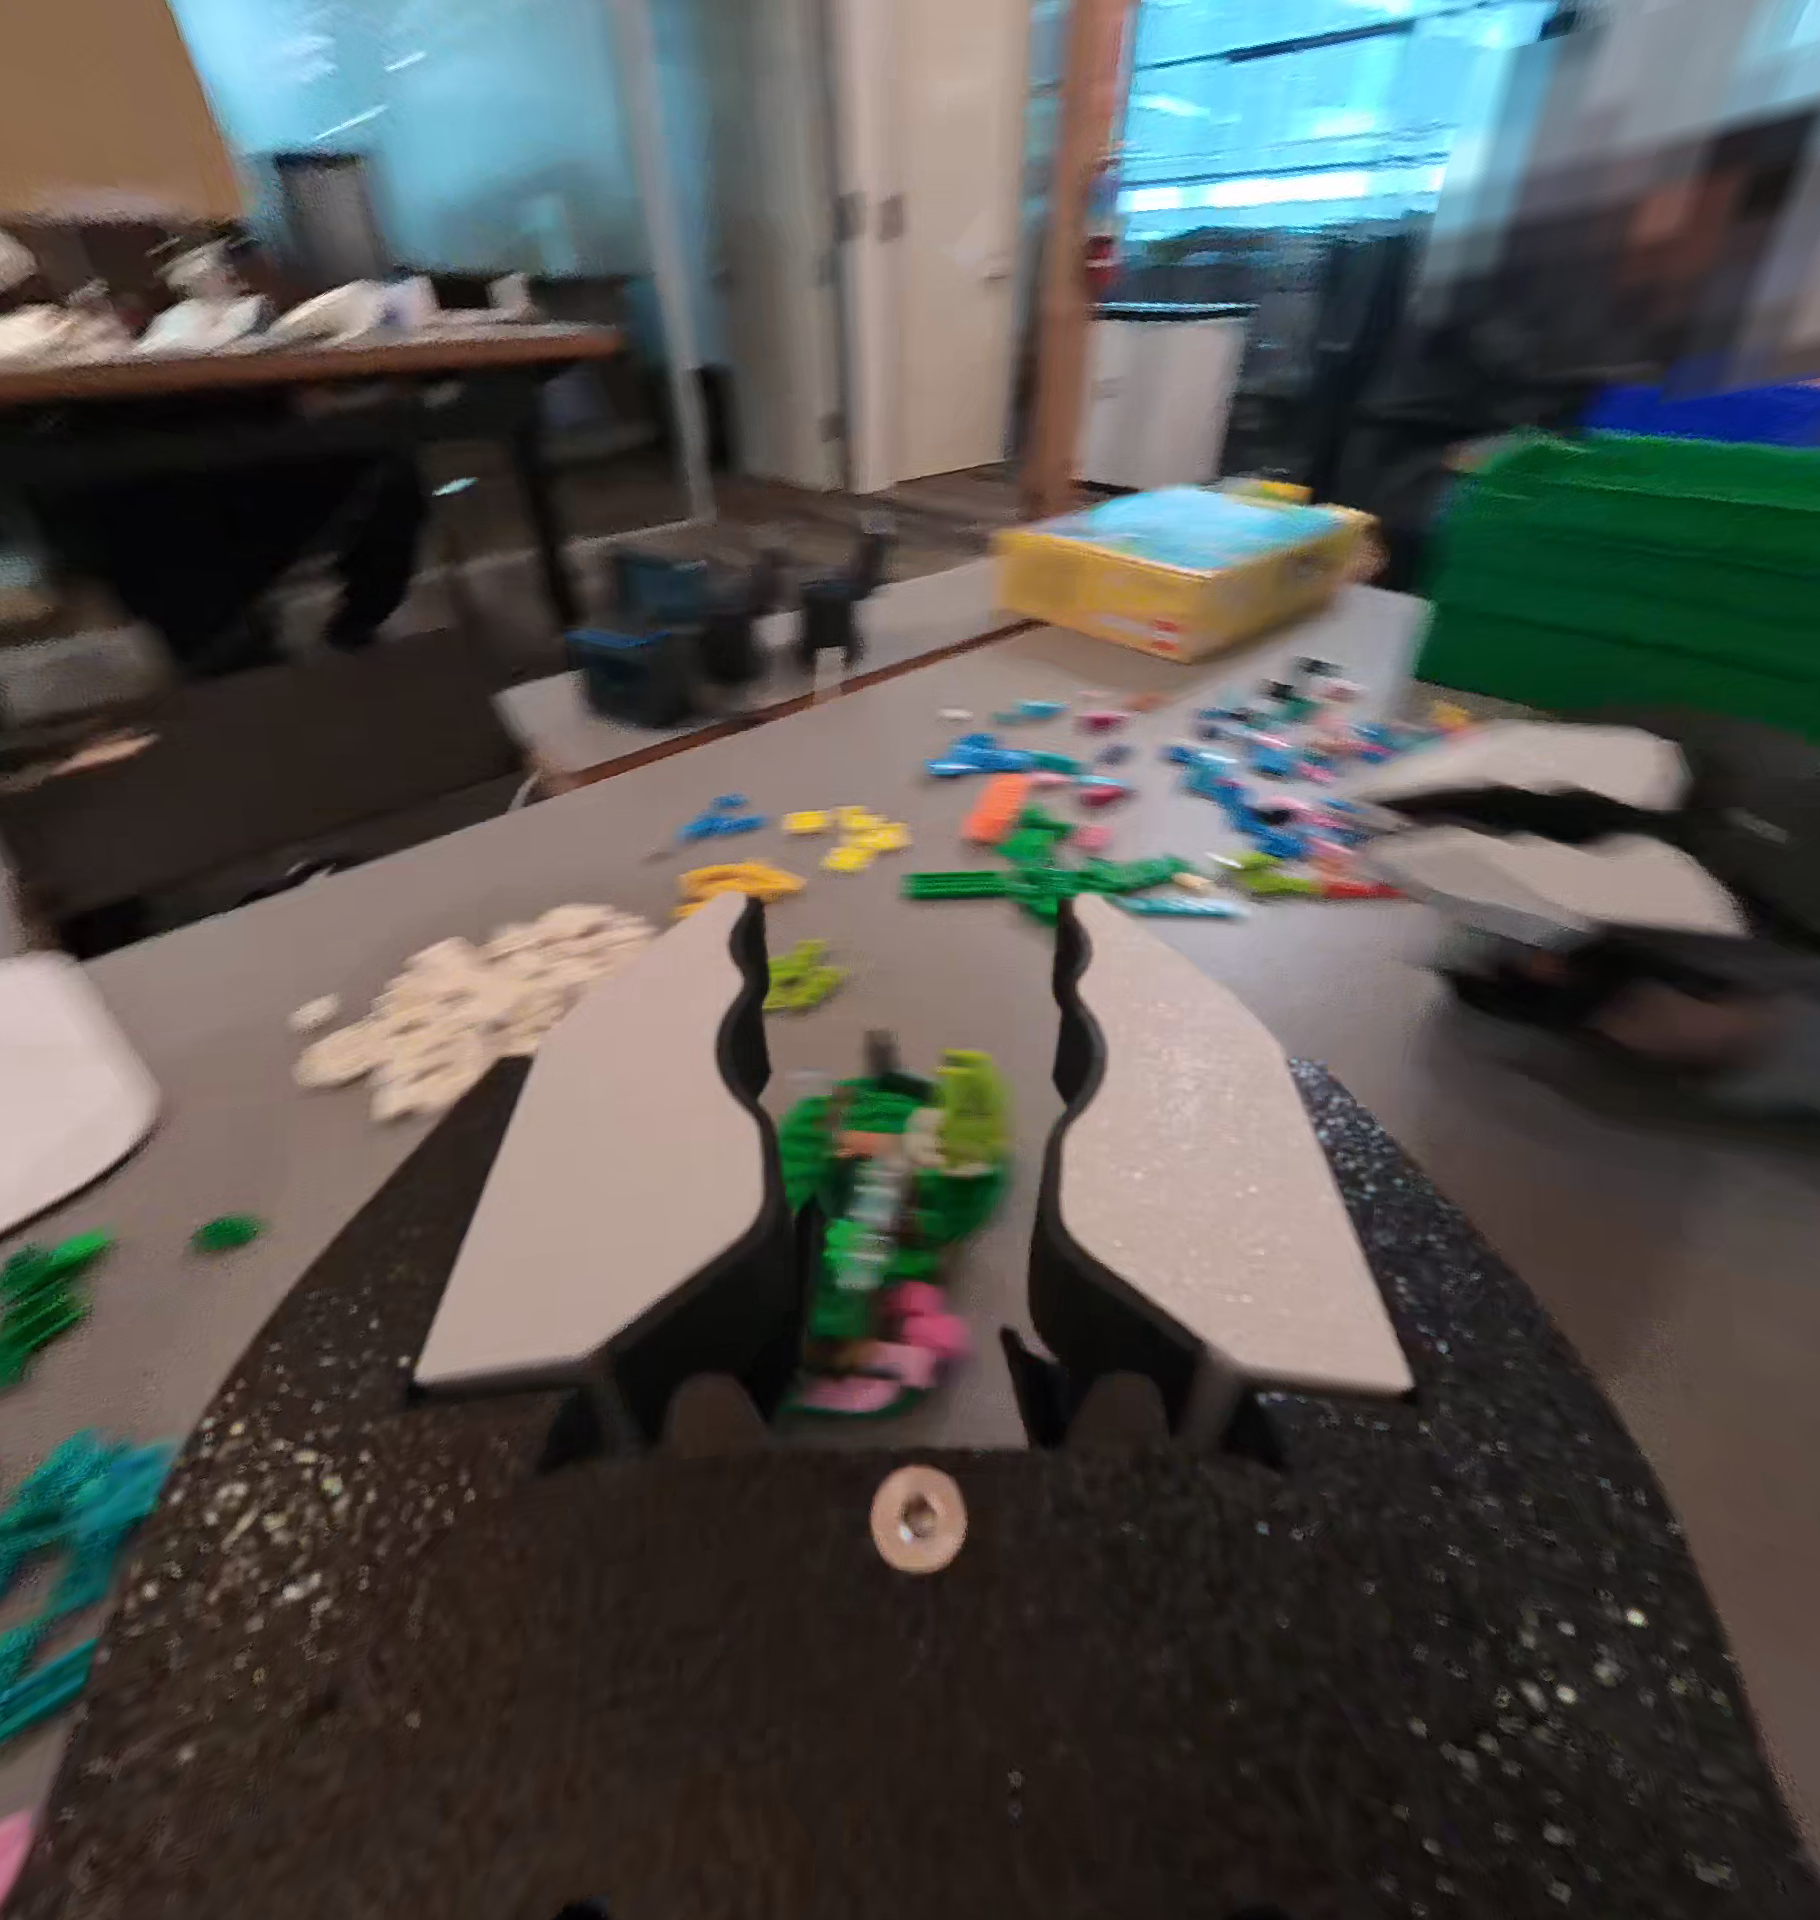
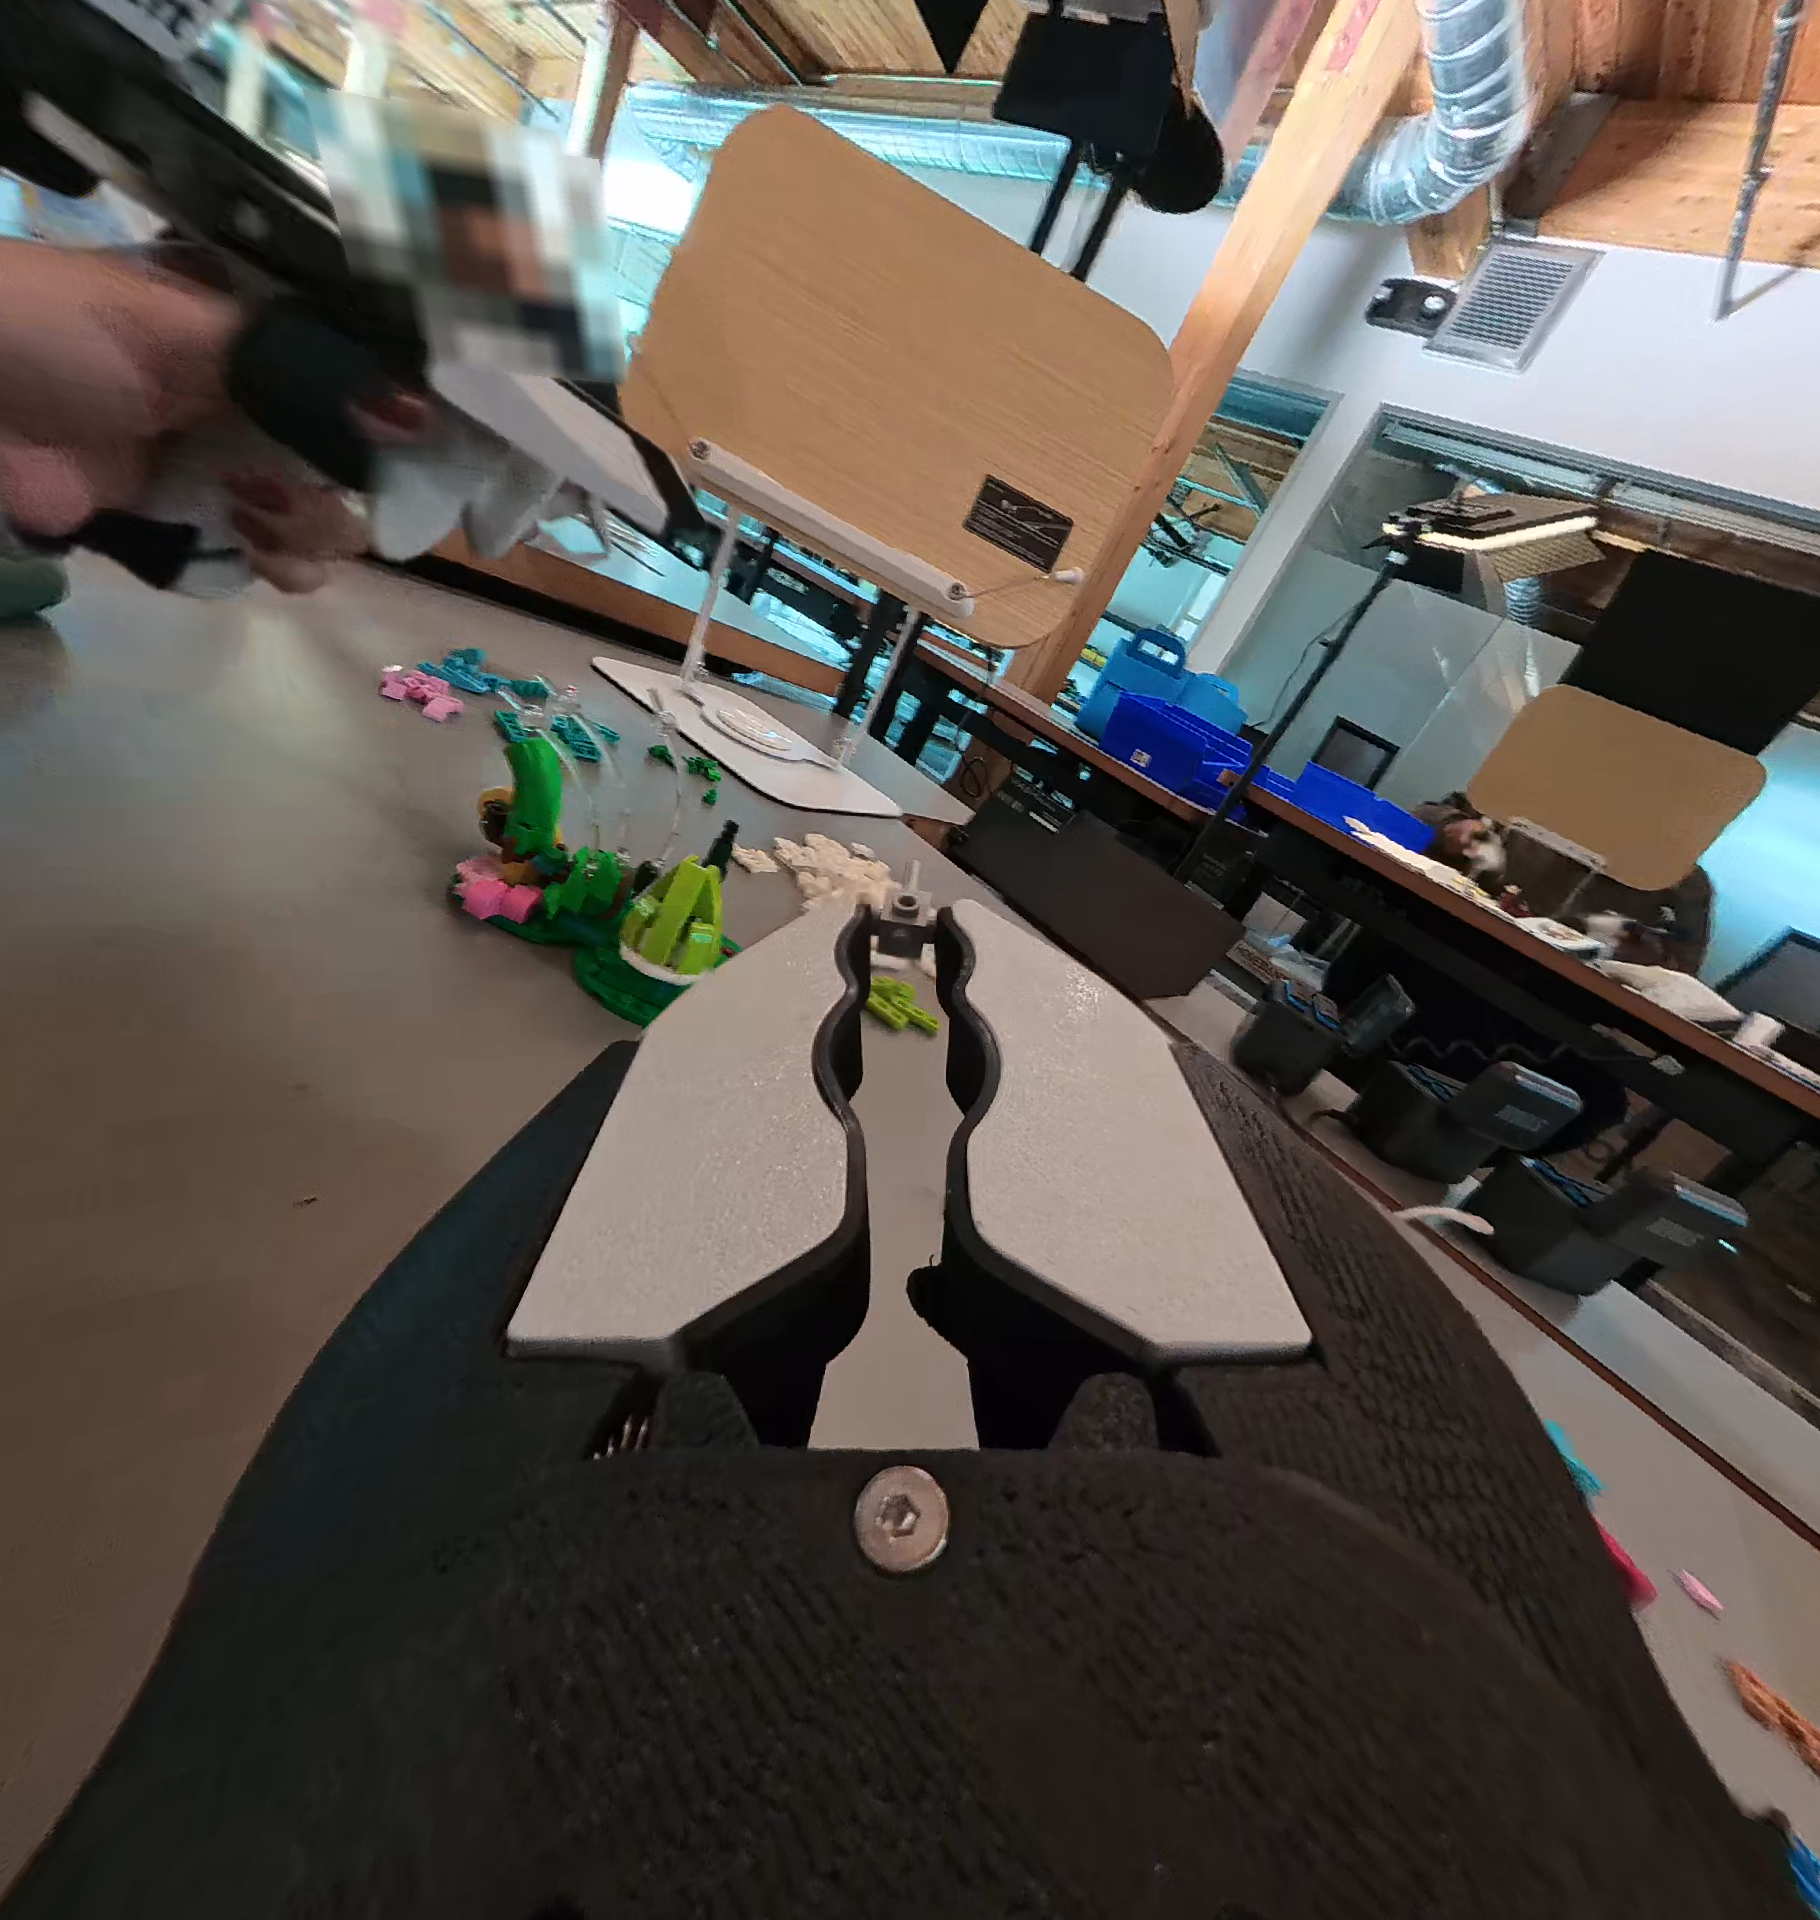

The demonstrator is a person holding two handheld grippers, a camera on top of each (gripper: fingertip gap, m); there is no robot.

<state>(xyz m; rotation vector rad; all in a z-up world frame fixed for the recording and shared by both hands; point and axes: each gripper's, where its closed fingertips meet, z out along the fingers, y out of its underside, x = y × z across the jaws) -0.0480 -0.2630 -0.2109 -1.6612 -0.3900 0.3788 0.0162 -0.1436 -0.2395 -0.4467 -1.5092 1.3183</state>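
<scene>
My right gripper (image 2: pixel 901 920) clenches a small grey studded plastic brick (image 2: pixel 903 928) at its fingertips; my left gripper (image 1: pixel 911 920) hangs released above a green-and-pink toy-brick plant model (image 1: pixel 890 1195) between its fingers

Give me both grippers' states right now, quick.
Left gripper: open, holding nothing, above a green and pink brick model.
Right gripper: closed on a small grey brick piece.

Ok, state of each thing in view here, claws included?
Left claw: open, holding nothing.
Right claw: closed on small grey brick at its tips.
Green brick model: partly built, standing on grey table.
Yellow box: closed, flat on table.
White pieces: loose pile.
</scene>
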